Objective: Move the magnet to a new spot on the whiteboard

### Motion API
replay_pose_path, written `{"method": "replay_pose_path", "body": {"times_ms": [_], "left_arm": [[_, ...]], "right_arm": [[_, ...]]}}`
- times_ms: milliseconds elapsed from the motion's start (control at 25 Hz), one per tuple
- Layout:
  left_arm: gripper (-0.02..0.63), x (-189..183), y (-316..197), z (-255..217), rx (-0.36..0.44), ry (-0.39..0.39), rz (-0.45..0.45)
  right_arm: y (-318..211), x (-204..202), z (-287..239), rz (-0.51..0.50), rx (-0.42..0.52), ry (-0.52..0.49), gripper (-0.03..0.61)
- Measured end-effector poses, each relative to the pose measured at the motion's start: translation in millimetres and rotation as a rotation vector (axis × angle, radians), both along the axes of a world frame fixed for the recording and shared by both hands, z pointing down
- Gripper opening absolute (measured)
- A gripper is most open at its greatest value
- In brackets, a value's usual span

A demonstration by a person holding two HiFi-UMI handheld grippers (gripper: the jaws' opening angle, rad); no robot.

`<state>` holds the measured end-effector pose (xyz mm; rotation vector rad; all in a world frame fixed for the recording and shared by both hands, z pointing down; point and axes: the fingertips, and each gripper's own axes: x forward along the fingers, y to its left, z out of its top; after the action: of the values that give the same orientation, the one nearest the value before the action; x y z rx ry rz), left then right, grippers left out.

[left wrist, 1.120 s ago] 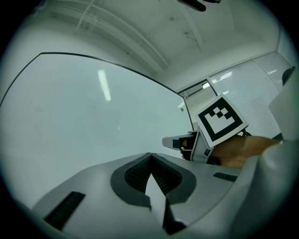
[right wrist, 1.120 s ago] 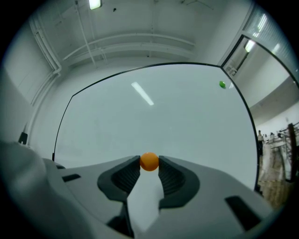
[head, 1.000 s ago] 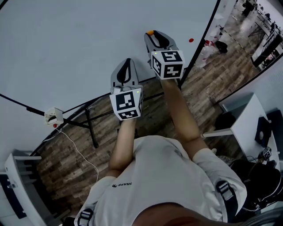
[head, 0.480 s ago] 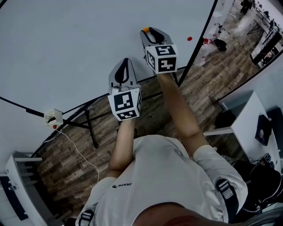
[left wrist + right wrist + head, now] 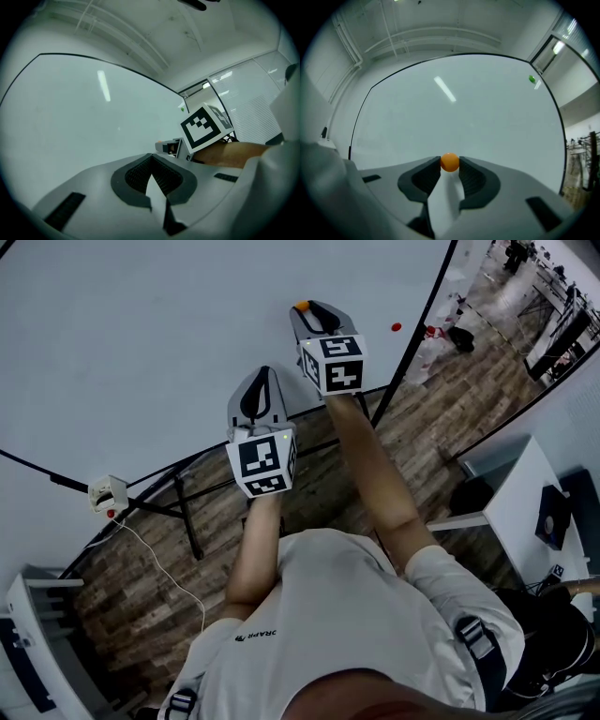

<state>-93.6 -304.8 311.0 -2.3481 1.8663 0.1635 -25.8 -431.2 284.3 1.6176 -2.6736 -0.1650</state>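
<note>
Transfer step: my right tongs pinch the orange magnet before the whiteboard; left tongs pressed together, empty. Next, I judge: seat it, then release.

Both arms reach forward, the left gripper with jaws apparently closed and empty, the right gripper farther out, jaws pinching the orange magnet.

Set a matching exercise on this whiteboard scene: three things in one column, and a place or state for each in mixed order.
Things:
1. orange magnet
2. green magnet
3. left tongs

Places or states:
A. shut, with nothing between them
B. on the whiteboard, high up near its right edge
C. gripped at the tips of the right tongs

Pairs: 1-C, 2-B, 3-A
</note>
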Motion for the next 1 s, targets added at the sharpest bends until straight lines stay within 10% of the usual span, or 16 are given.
{"method": "replay_pose_path", "body": {"times_ms": [1000], "left_arm": [[0.003, -1, 1, -7, 0.015, -0.008, 0.002]], "right_arm": [[-17, -3, -2, 0.021, -0.014, 0.006, 0.130]]}}
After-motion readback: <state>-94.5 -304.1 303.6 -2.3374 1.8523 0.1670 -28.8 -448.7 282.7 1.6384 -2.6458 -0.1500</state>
